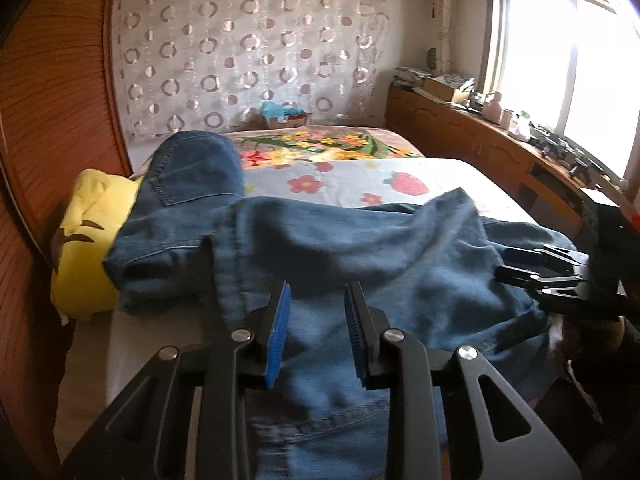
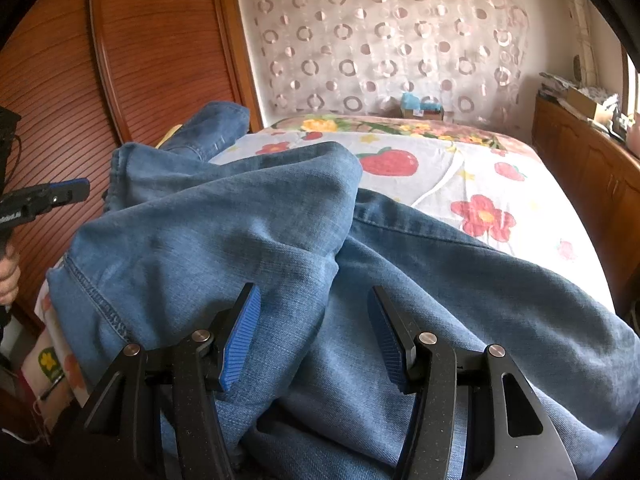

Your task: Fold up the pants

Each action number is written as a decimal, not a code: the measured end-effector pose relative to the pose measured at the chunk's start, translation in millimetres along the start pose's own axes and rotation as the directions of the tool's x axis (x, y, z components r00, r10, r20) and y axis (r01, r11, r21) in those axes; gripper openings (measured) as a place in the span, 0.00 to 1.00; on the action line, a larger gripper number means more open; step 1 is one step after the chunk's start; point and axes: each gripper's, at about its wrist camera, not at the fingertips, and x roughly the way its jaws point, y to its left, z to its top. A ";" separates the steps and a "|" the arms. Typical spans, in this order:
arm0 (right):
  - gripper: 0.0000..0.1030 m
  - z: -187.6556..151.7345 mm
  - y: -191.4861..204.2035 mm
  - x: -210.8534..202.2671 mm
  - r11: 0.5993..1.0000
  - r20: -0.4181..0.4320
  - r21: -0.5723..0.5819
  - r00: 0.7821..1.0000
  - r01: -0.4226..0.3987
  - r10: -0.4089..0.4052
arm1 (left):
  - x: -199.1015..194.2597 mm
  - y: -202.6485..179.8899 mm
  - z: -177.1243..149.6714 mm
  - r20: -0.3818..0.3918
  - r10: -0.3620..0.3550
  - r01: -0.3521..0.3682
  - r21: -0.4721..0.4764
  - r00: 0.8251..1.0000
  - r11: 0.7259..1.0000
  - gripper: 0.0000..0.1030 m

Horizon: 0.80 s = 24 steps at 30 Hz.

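Looking down along two hand-held grippers, we see blue denim pants [image 2: 248, 216] heaped across the near end of a bed [image 2: 520, 184]. One leg is thrown over the other, and a further part trails toward a yellow plush toy [image 1: 86, 256] at the bed's left edge.

The left hand-held gripper [image 1: 316, 332] hangs just above the cloth, its jaws a little apart with nothing pinched between them. The right hand-held gripper [image 2: 314, 336] stands spread wider, also over denim, gripping nothing.

We judge the denim heavy for cloth, limp yet thick, and likely to hold a crease once pressed. It should not slip from the ribbed blue pads [image 2: 240, 340], but a single pinch would let the rest sag and drag. Best holds look like the stitched hem [image 2: 96, 300] at near left, the side seams, or the waistband, which we cannot place for certain in this heap.

Textures: faded, softly grained denim with raised double stitching and a patch pocket [image 1: 196, 184]; a smooth sheet printed with flowers and strawberries; a ribbed wooden panel [image 2: 160, 52] on the left; a sheer curtain [image 2: 380, 40] patterned with rings behind.
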 end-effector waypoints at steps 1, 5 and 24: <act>0.55 0.1 0.0 -0.1 1.000 0.000 0.000 1.000 0.001 -0.001 | 0.2 -4.8 0.1 0.003 -0.002 0.002 0.004 1.000 1.000 0.26; 0.55 -2.8 1.0 0.8 1.000 0.000 0.000 1.000 0.006 -0.006 | -0.5 -25.6 2.8 0.026 -0.016 0.015 0.020 1.000 1.000 0.27; 0.55 -5.9 0.9 0.9 1.000 0.006 0.010 1.000 0.029 -0.029 | 20.9 -61.3 -4.9 0.009 -0.031 0.031 0.035 0.999 0.999 0.51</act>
